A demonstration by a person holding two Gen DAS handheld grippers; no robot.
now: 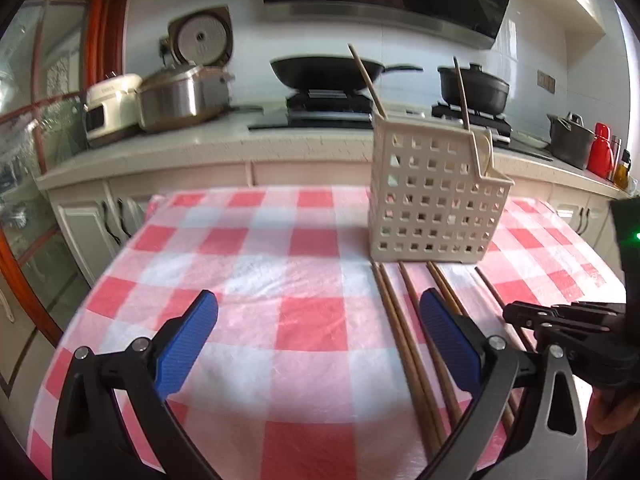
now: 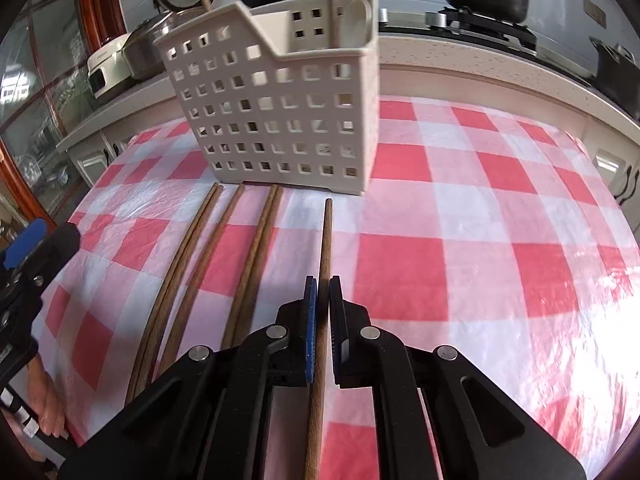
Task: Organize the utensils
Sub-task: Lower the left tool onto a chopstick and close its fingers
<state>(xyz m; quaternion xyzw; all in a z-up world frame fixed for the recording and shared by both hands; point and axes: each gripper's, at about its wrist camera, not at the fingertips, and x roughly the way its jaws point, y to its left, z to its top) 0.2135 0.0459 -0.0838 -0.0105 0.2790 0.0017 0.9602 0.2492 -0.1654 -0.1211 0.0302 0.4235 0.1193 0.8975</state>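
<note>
A cream perforated utensil basket (image 2: pixel 280 108) (image 1: pixel 432 200) stands on the red-and-white checked table. Two chopsticks and a pale spoon (image 2: pixel 356 20) stick up out of it. Several brown chopsticks (image 2: pixel 208 248) (image 1: pixel 404 332) lie side by side in front of the basket. My right gripper (image 2: pixel 322 284) is shut on one chopstick (image 2: pixel 326 240), which runs between its blue pads toward the basket. In the left wrist view the left gripper (image 1: pixel 318 308) stands open over the cloth, its right finger (image 1: pixel 444 328) just above the lying chopsticks, with nothing between the fingers. The right gripper (image 1: pixel 516 312) shows at the right edge.
Behind the table runs a kitchen counter with a steel pot (image 1: pixel 180 96), a rice cooker (image 1: pixel 108 108), a black wok (image 1: pixel 320 72), a black lidded pan (image 1: pixel 476 88) and a red bottle (image 1: pixel 600 148). A hand (image 2: pixel 44 400) shows at the lower left.
</note>
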